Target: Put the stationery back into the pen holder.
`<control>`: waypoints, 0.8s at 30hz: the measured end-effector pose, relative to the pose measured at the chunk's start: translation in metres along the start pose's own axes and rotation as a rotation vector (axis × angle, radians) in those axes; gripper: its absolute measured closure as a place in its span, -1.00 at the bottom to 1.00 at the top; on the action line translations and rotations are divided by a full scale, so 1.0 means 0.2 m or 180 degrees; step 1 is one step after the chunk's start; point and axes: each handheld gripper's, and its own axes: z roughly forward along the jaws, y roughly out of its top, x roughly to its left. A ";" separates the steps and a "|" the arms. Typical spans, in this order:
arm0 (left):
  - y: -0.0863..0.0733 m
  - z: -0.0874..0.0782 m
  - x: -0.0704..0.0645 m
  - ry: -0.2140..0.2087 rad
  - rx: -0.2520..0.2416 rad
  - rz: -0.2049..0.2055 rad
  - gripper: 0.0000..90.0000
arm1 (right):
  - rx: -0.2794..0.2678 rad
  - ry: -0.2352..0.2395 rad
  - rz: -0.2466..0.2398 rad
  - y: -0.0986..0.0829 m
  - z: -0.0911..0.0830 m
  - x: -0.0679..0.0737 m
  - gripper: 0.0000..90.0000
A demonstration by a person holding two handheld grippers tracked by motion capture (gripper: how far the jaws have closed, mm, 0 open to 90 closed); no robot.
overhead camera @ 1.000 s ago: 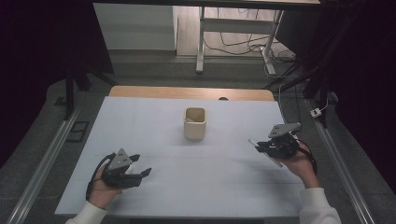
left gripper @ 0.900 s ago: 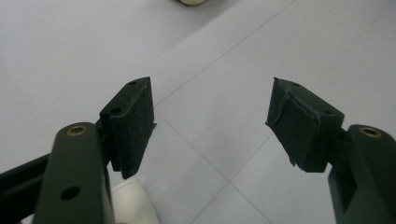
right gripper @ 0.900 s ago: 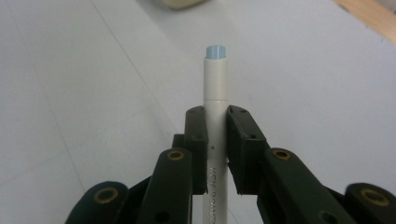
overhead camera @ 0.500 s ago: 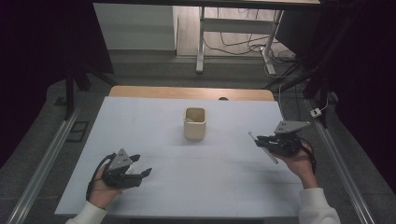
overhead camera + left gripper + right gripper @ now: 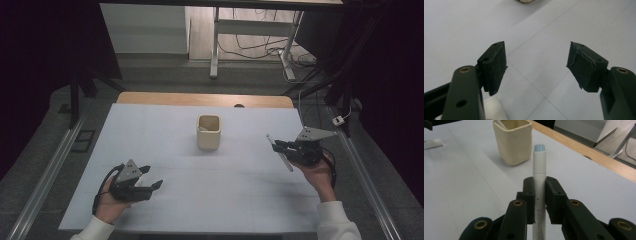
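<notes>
A cream square cup (image 5: 208, 132) stands upright in the middle of the white table mat (image 5: 220, 200). In the right gripper view the cup (image 5: 512, 141) is just ahead and to the left. My right gripper (image 5: 278, 146) is right of the cup and shut on a white marker (image 5: 281, 156) with a pale blue tip. The marker (image 5: 539, 167) sticks out past my right gripper (image 5: 539, 181) towards the cup. My left gripper (image 5: 154, 176) hovers at the front left, open, with nothing between its fingers. In its own view my left gripper (image 5: 537, 60) has its jaws wide apart over the mat.
A wooden table edge (image 5: 200, 98) runs along the far side of the mat. Metal rails (image 5: 45, 175) flank the table. A white rounded object (image 5: 492, 108) lies below the left jaw; what it is cannot be told. Something pale leans inside the cup.
My right hand has turned at the wrist with the marker still held, so the grey plate now faces up. The left gripper has stayed put.
</notes>
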 end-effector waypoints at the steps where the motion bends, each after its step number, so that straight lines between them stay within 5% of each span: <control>1: 0.00 0.00 0.00 -0.0003 -0.0002 0.0001 -0.30 | -0.0025 -0.0016 0.0000 0.00 0.00 0.00 0.73; 24: 0.00 0.00 0.00 -0.0015 -0.0022 -0.0010 -0.31 | -0.0477 -0.0153 0.0027 0.07 0.02 0.09 0.73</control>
